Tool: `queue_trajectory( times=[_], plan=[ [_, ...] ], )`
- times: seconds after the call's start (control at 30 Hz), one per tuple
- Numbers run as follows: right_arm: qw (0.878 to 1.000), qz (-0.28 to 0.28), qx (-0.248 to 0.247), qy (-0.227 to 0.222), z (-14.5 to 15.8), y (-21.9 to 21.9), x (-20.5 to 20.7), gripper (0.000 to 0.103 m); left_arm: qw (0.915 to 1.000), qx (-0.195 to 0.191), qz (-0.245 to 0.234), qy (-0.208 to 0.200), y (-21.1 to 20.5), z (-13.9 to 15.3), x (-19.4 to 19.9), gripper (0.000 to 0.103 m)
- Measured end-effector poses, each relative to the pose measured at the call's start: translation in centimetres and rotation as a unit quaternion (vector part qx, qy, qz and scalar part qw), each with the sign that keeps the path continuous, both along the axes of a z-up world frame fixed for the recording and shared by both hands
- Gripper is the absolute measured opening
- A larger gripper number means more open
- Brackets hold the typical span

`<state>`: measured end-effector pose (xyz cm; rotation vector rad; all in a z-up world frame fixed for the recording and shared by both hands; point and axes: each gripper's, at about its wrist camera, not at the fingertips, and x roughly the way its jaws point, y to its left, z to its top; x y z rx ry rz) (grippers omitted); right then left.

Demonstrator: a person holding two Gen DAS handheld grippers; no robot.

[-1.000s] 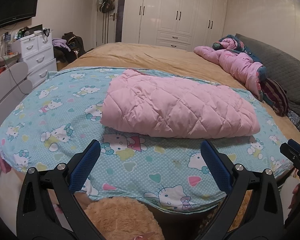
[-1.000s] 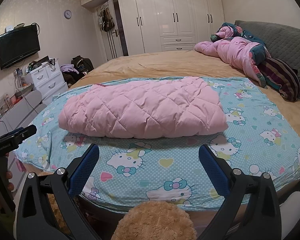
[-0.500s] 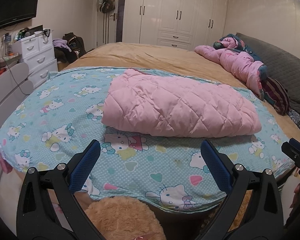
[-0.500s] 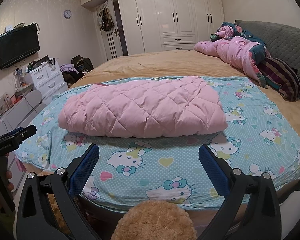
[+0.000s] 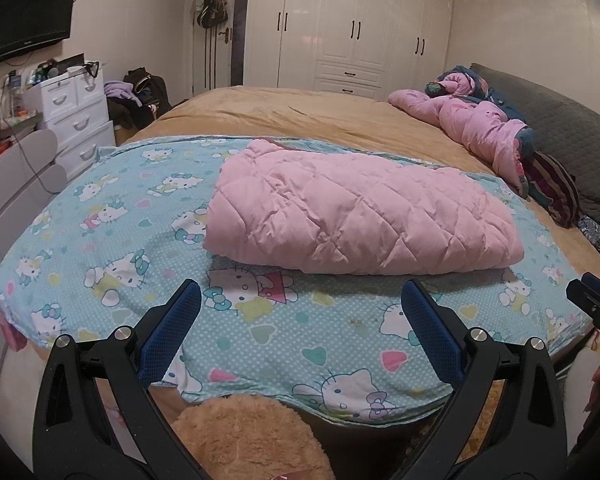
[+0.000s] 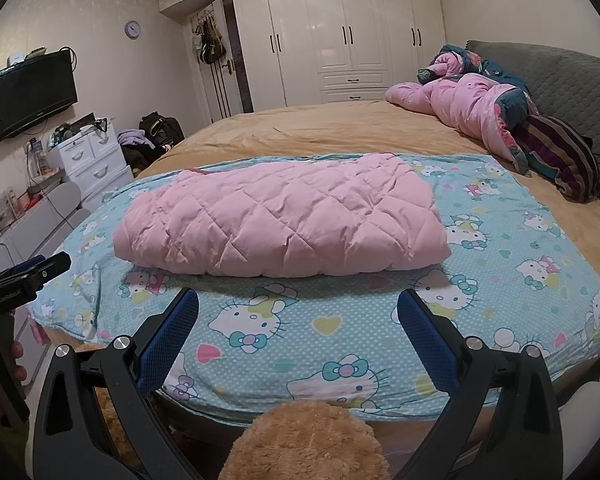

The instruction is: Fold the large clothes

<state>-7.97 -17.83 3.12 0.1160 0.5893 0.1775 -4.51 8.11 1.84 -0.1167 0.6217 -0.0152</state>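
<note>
A pink quilted padded garment (image 5: 360, 216) lies folded into a thick rectangle on a teal cartoon-cat sheet (image 5: 112, 240) spread over the foot of the bed; it also shows in the right wrist view (image 6: 284, 220) on the same sheet (image 6: 520, 264). My left gripper (image 5: 300, 308) is open and empty, held back from the bed's near edge. My right gripper (image 6: 298, 312) is open and empty too, also short of the garment. Each gripper shows at the other view's edge: the right one (image 5: 592, 304), the left one (image 6: 24, 280).
A tan bedspread (image 5: 300, 116) covers the bed beyond the sheet. A pile of pink and dark bedding (image 6: 500, 116) lies by the grey headboard (image 6: 572, 80). White drawers (image 5: 76, 116) and a wall TV (image 5: 24, 36) stand left. A tan fluffy thing (image 6: 308, 440) sits below the grippers.
The view has drifted slightly; the garment sits a little lower and nearer in the left wrist view. Both grippers stay open and empty.
</note>
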Motion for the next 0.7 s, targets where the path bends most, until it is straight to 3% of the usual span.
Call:
queue_trajectory(
  times=[0.37, 0.5, 0.57, 0.6, 0.67, 0.7],
  plan=[
    [0.999, -0.034, -0.008, 0.016, -1.4, -1.8, 0.5, 0.099, 0.9996, 0.024, 0.005, 0.010, 2.5, -1.5, 0.5, 0.094],
    [0.993, -0.112, 0.001, 0.025, -3.5, -7.3, 0.1, 0.099, 0.9977, 0.001, 0.046, 0.051, 6.9, -3.6, 2.6, 0.094],
    [0.982, -0.182, -0.001, 0.045, -5.1, -11.8, -0.3, 0.099, 0.9949, -0.005, 0.074, 0.069, 10.2, -4.6, 4.2, 0.094],
    [0.971, -0.231, 0.005, 0.057, -6.2, -15.3, -1.0, 0.099, 0.9913, 0.003, 0.107, 0.076, 13.4, -5.2, 5.3, 0.094],
    [0.941, -0.328, 0.006, 0.081, -8.5, -21.8, -2.8, 0.099, 0.9819, 0.018, 0.164, 0.093, 18.7, -6.1, 7.0, 0.094],
    [0.915, -0.390, 0.013, 0.099, -10.0, -25.8, -4.4, 0.099, 0.9757, 0.021, 0.196, 0.097, 22.2, -6.5, 7.9, 0.094]
  ],
)
